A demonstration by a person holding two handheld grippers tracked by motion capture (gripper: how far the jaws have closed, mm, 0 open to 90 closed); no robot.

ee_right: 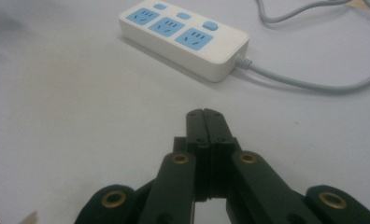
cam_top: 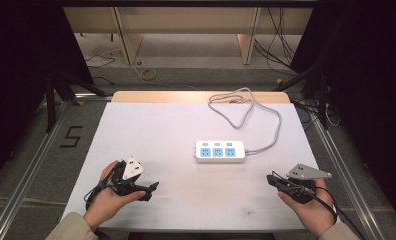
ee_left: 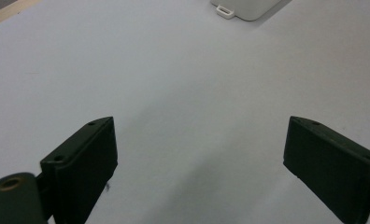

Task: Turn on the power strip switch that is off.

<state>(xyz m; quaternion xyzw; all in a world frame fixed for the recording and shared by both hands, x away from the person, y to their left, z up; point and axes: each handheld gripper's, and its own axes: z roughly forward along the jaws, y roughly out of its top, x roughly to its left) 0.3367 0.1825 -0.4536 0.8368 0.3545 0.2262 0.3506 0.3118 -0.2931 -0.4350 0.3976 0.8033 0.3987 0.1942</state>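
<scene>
Power strip (cam_top: 220, 151): lying mid-table, untouched, cable (cam_top: 246, 107) trailing away. Left gripper (cam_top: 151, 189): resting near, jaws spread. Right gripper (cam_top: 271, 180): pressed together, empty. Step: approaching; next, probably reaching for strip.

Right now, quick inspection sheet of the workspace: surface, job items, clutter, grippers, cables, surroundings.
Surface: white table, one small dark speck near the front edge.
Job's things: power strip lying flat mid-table, three blue sockets up, none with a plug in it.
Clutter: nothing seen.
Grippers: left gripper open, holding nothing; right gripper shut, holding nothing; both apart from the strip.
Cables: grey cord runs from the strip's right end and loops at the far edge.
Surroundings: floor with loose wires, a "5" marking at left.
</scene>
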